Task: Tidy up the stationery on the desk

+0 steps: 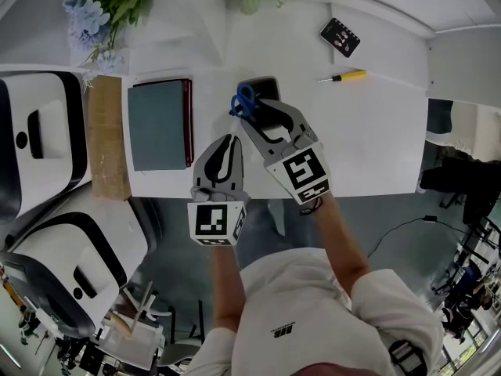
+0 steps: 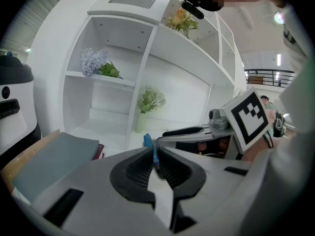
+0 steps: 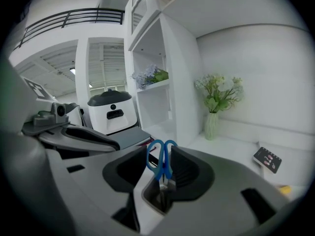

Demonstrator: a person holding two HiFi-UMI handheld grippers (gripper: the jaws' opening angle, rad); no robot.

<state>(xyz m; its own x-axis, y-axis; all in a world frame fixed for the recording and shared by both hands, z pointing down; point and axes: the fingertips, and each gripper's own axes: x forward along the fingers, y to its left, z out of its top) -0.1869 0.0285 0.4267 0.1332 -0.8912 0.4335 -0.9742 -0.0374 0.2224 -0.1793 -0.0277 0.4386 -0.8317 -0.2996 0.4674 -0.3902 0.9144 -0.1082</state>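
Note:
Blue-handled scissors [image 1: 244, 100] stand handles-up between the jaws of my right gripper [image 1: 254, 113], over a black pen holder [image 1: 264, 87] at the middle of the white desk [image 1: 368, 147]. In the right gripper view the scissors [image 3: 161, 160] point blades-down into the holder [image 3: 156, 200], and the right gripper [image 3: 160, 157] stands open around the handles. My left gripper [image 1: 228, 141] hovers just in front and to the left, shut and empty. In its own view the left gripper [image 2: 155, 157] sees the scissors [image 2: 148, 142] beyond its tips.
A grey notebook [image 1: 159, 124] lies on a dark red book [image 1: 187, 120] at the desk's left, beside a brown board [image 1: 106, 135]. A yellow screwdriver [image 1: 344, 76] and a black card [image 1: 340, 37] lie at the back right. White machines [image 1: 39, 139] stand left of the desk.

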